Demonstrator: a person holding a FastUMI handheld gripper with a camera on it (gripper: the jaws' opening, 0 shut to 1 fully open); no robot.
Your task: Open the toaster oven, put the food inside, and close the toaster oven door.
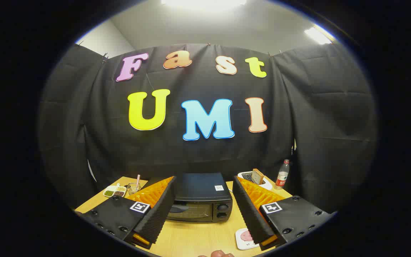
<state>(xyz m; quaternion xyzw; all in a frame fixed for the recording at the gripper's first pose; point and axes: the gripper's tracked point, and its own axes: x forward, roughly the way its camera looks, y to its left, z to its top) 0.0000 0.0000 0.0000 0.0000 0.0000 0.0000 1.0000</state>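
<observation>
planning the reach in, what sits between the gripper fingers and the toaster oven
Gripper view: only bare table between the open gripper and the closed toaster oven.

I am in a staged recording booth, not a real kitchen: black cloth (205, 150) hangs as the wall at twelve o'clock, with plain ceiling lights (203, 3) above it. A bare wooden counter (191, 239) carries kitchen props: a toaster oven (201, 198) dead ahead, a toaster (257, 178) and water bottle (282, 175) at two o'clock, a sectioned dish (114, 191) at ten.

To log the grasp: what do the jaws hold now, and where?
Nothing. The gripper is open, jaws wide apart, with the closed toaster oven beyond them.
</observation>
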